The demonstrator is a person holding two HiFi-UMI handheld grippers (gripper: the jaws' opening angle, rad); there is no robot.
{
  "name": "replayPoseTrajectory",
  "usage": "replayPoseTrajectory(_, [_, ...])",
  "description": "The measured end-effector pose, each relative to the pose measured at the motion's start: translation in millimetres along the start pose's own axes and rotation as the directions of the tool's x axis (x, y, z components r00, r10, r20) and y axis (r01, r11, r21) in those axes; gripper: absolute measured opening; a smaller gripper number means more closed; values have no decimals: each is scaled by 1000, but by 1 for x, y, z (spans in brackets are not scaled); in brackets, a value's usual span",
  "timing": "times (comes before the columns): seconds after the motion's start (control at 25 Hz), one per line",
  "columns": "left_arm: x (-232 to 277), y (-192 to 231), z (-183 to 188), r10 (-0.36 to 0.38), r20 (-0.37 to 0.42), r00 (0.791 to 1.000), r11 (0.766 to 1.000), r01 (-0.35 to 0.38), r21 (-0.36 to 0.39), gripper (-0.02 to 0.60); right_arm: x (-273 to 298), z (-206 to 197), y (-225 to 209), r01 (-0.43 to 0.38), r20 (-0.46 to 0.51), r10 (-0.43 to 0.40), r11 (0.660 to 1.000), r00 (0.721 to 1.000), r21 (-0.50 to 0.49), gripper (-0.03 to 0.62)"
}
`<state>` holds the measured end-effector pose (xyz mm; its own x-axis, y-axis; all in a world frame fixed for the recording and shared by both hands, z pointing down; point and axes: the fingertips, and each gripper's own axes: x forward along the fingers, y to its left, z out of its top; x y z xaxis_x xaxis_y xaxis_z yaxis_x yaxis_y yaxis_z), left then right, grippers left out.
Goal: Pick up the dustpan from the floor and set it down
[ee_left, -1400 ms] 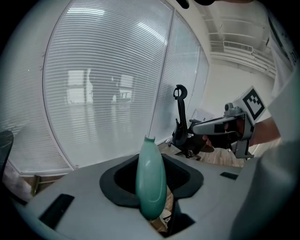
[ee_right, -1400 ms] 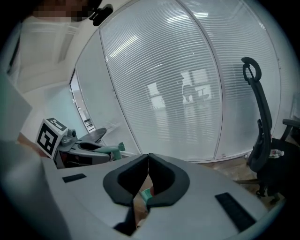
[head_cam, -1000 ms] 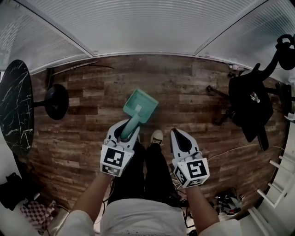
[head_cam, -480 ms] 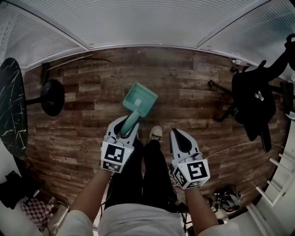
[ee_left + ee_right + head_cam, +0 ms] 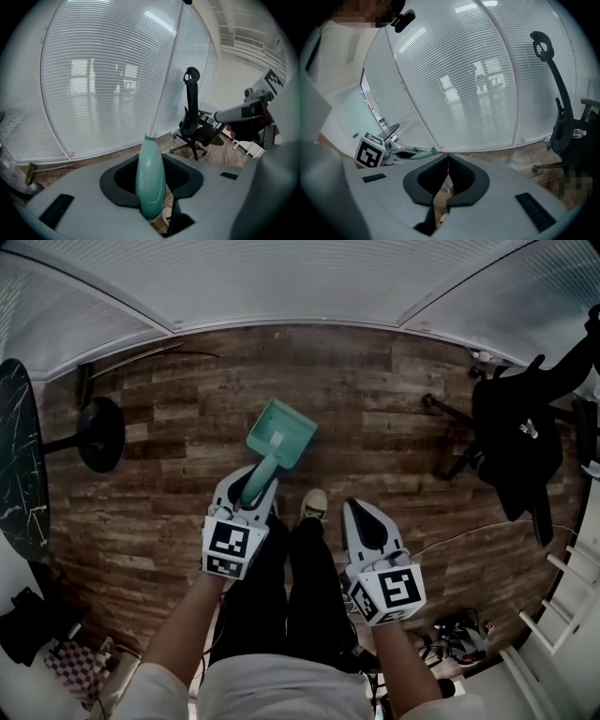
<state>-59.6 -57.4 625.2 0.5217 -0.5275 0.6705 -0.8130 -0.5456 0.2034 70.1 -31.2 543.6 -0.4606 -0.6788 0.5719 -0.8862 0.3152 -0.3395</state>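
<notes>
Seen from above, a person stands on a wooden floor (image 5: 394,409) with a gripper in each hand. The left gripper (image 5: 249,486) has its fingers (image 5: 79,201) clamped on the handle of a teal dustpan (image 5: 281,437) — the pan juts forward over the boards just ahead of a shoe (image 5: 315,505); whether its lip touches the floor cannot be told. The right gripper (image 5: 362,514) hangs beside it, fingers together on nothing. The dustpan looks like light, stiff, smooth plastic — the handle is the natural hold, though the scoop may swing in a loose grip.
</notes>
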Motion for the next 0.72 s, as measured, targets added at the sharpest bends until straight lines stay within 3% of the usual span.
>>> replayPoseTrajectory(0.72, [30, 5, -22, 0, -59, 998, 1000, 0, -4, 147, 10, -1, -16, 8, -4, -8, 999, 1000, 38, 25])
